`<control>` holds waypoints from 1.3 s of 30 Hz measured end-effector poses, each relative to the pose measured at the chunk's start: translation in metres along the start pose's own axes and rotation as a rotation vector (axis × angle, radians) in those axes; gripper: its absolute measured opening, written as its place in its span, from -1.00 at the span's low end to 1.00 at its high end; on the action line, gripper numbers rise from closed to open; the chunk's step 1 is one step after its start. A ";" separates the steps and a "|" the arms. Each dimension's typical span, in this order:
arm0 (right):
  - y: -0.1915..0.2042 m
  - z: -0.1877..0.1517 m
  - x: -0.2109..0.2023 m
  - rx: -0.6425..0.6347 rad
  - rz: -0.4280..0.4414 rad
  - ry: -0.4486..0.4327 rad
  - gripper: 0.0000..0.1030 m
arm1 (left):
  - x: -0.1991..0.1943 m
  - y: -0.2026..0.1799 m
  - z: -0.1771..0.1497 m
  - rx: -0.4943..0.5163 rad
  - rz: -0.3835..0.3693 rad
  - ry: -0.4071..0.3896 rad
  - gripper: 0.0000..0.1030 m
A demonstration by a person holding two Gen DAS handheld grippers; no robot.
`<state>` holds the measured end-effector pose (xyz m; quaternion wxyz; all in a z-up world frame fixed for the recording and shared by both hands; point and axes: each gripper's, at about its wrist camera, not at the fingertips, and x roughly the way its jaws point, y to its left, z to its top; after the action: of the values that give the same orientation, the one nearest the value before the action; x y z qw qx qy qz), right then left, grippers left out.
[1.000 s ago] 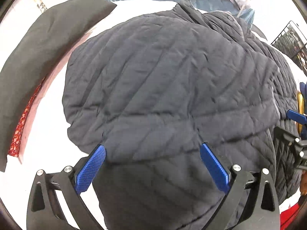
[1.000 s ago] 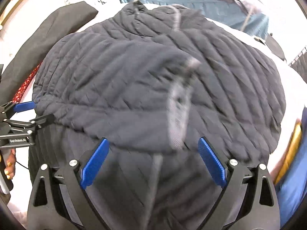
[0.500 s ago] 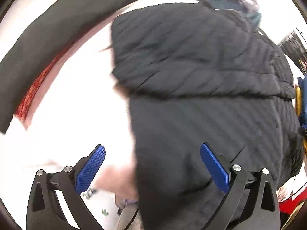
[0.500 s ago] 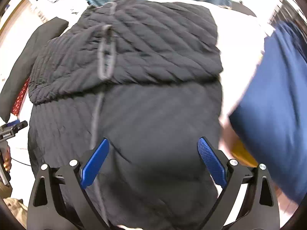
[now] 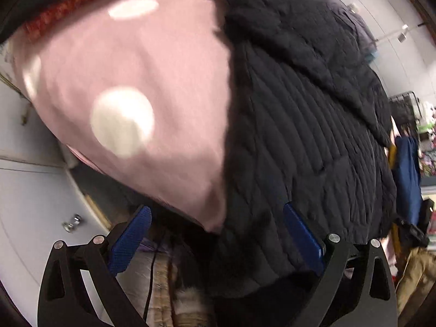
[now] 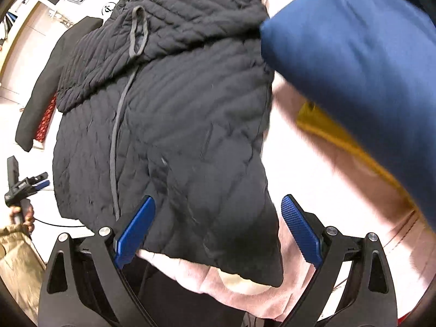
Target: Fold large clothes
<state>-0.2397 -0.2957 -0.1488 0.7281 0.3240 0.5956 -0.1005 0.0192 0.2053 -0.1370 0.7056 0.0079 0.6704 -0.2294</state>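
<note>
Right wrist: dark quilted jacket (image 6: 177,114) folded, top flap doubled over.

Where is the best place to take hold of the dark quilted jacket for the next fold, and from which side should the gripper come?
Probably the quilted jacket's near hem corner, where it hangs free over the pink cover. The open right gripper can come in low from the near side, one finger under the loose edge.
</note>
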 end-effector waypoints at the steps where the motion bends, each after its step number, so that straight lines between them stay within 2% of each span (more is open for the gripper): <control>1: -0.006 -0.002 0.005 0.007 0.002 0.013 0.79 | 0.005 -0.002 -0.006 0.013 -0.020 0.018 0.84; 7: -0.028 -0.012 0.029 0.035 0.063 0.085 0.79 | 0.049 -0.012 -0.027 0.011 -0.119 0.130 0.82; 8: -0.024 -0.013 0.030 0.022 0.058 0.087 0.79 | 0.055 -0.018 -0.030 0.033 -0.113 0.145 0.66; 9: -0.020 -0.012 0.030 0.010 0.064 0.092 0.73 | 0.060 -0.023 -0.032 0.053 -0.110 0.160 0.39; 10: -0.017 -0.012 0.030 0.003 0.074 0.100 0.41 | 0.062 -0.029 -0.034 0.073 -0.100 0.176 0.24; 11: -0.011 -0.013 0.032 -0.003 0.087 0.116 0.02 | 0.061 -0.035 -0.033 0.098 -0.098 0.181 -0.02; 12: -0.004 -0.015 0.031 -0.012 0.091 0.134 -0.15 | 0.058 -0.039 -0.032 0.117 -0.111 0.181 -0.33; 13: 0.002 -0.017 0.027 -0.029 0.096 0.135 -0.49 | 0.057 -0.041 -0.031 0.130 -0.118 0.181 -0.48; 14: 0.008 -0.020 0.021 -0.047 0.108 0.129 -0.61 | 0.046 -0.042 -0.030 0.152 -0.146 0.179 -0.67; 15: 0.015 -0.023 0.011 -0.071 0.127 0.119 -0.63 | 0.038 -0.043 -0.031 0.164 -0.159 0.175 -0.74; 17: 0.022 -0.029 -0.001 -0.095 0.140 0.125 -0.71 | 0.012 -0.036 -0.032 0.204 -0.182 0.153 -0.79; 19: 0.024 -0.039 -0.006 -0.101 0.172 0.168 -0.75 | -0.005 -0.030 -0.032 0.216 -0.182 0.139 -0.81; 23: 0.031 -0.062 0.002 -0.102 0.211 0.239 -0.76 | 0.003 -0.020 -0.029 0.203 -0.128 0.176 -0.83; 26: 0.037 -0.061 0.005 -0.080 0.201 0.231 -0.76 | 0.010 -0.016 -0.025 0.155 -0.129 0.191 -0.83; 32: 0.061 -0.039 -0.012 -0.121 0.186 0.160 -0.77 | -0.001 -0.045 -0.004 0.172 -0.121 0.166 -0.83; 35: 0.064 -0.016 -0.031 -0.136 0.186 0.086 -0.77 | -0.020 -0.052 0.011 0.153 -0.151 0.099 -0.83; 39: 0.084 0.021 -0.053 -0.193 0.181 -0.016 -0.77 | -0.056 -0.070 0.047 0.156 -0.189 -0.039 -0.83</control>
<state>-0.1926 -0.2565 -0.0682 0.7666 0.3041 0.5651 0.0211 0.0405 0.1456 -0.0584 0.6909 -0.0047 0.6345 -0.3465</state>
